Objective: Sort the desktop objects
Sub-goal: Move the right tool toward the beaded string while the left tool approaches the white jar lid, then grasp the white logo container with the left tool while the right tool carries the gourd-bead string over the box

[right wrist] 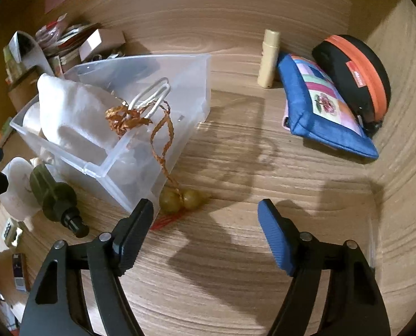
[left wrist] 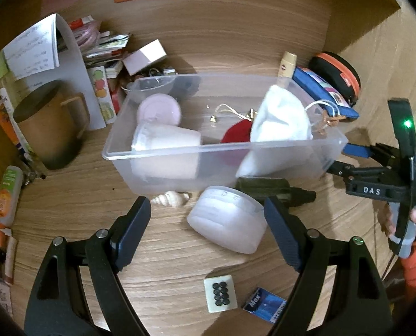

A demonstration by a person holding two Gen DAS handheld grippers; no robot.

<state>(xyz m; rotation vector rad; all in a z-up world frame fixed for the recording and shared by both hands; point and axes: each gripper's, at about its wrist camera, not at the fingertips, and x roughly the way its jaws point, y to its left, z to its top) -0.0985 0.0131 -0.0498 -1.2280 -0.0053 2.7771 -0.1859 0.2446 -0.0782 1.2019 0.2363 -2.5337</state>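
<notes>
Wooden desk (left wrist: pixel 157 257), left to right. A brown cylindrical container (left wrist: pixel 51 128) stands at far left. At centre, a clear plastic bin (left wrist: pixel 180 165) holds a white cup (left wrist: pixel 166 142), a pink lid (left wrist: pixel 159 109) and a white face mask (left wrist: pixel 281 117). The left gripper (left wrist: pixel 208 232), jaws spread and empty, frames a white tub (left wrist: pixel 227 218) lying just before the bin, beside a seashell (left wrist: pixel 170 198) and a dark green bottle (left wrist: pixel 269 189). The right gripper (right wrist: pixel 205 229), also spread and empty, hangs over bare desk near two olive beads (right wrist: pixel 181 198) on a braided cord. Blue pouch (right wrist: pixel 320 106) and black-orange case (right wrist: pixel 356 75) lie at far right.
</notes>
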